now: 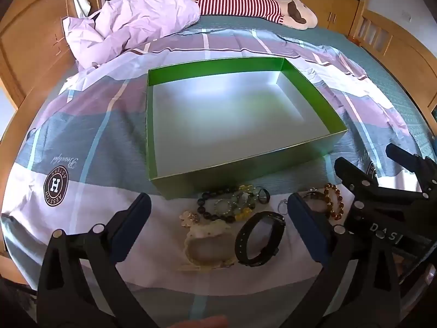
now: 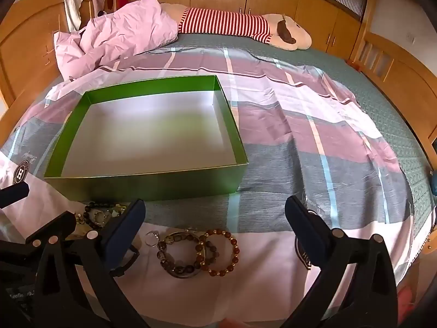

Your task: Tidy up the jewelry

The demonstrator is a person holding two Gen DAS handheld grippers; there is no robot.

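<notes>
An empty green box point(image 1: 306, 84) with a silver floor sits on the bedspread; it also shows in the right wrist view point(image 2: 232, 125). Jewelry lies in front of it: a black band point(image 1: 258, 242), a pale bracelet point(image 1: 207, 248), a pile of bead bracelets point(image 1: 232, 202), and an amber bead bracelet point(image 1: 334, 201). In the right wrist view the amber bracelet point(image 2: 218, 251) overlaps a dark bead bracelet point(image 2: 177, 254), with a ring point(image 2: 151, 237) beside them. My left gripper point(image 1: 218, 213) is open above the pile. My right gripper point(image 2: 215, 216) is open above the amber bracelet.
A crumpled lilac quilt point(image 1: 131, 24) and a plush toy in a red striped shirt point(image 1: 245, 6) lie at the bed's far side. Wooden bed frame and cupboards point(image 2: 314, 8) surround the bed. The right gripper point(image 1: 382, 191) shows in the left view.
</notes>
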